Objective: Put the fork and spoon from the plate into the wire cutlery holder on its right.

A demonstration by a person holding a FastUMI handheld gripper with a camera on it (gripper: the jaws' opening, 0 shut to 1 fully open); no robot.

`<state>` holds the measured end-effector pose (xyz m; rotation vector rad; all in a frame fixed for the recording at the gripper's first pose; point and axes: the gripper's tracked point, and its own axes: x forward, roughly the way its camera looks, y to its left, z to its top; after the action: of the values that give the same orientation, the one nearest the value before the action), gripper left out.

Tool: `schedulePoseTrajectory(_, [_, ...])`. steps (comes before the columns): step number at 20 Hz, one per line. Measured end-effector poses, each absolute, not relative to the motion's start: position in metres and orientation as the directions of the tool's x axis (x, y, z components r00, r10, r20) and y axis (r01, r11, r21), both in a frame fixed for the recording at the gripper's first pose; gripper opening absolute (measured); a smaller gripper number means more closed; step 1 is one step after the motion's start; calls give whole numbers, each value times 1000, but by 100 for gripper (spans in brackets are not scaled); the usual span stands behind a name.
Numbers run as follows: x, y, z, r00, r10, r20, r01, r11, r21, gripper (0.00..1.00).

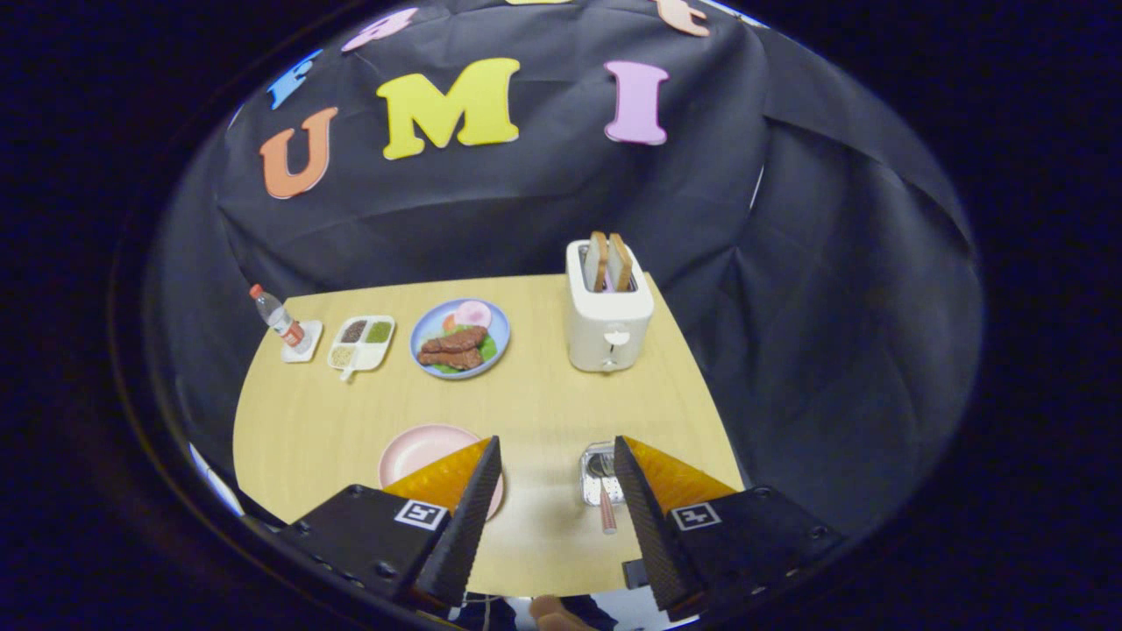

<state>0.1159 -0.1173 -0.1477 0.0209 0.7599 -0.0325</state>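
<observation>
1. My tongs [554,491] are spread wide, nothing between the fingers, hovering above the near edge of the pale wooden table [543,394].
2. The shiny wire cutlery holder [599,473] sits just beside my right finger, partly hidden by it. A pink-handled utensil [607,513] stands in it; I cannot tell if it is the fork or the spoon.
3. The round pink plate [421,451] is behind my left finger. The visible part looks bare; the rest is covered, so I can't confirm a second utensil lies there.
4. Risk: if one piece is left under my left finger, I descend blind and may push it off the plate or clip the rim.
5. Risk: the holder is light and near the table edge; my right finger could knock it over on any sideways swing.
6. Further out: white toaster with two bread slices [609,307], blue plate of meat and greens [461,337], white divided tray [361,342], small plastic bottle [279,320]. All well apart, low collision risk.
</observation>
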Motion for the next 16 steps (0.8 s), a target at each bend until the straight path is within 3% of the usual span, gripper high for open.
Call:
schedulePoseTrajectory(2, [108, -97, -122, 763, 0, -646, 24, 999, 29, 80])
schedulePoseTrajectory(6, [95, -73, -57, 866, -4, -501, 39, 998, 58, 97])
schedulePoseTrajectory(16, [45, -8, 40, 987, 61, -150, -58, 998, 29, 97])
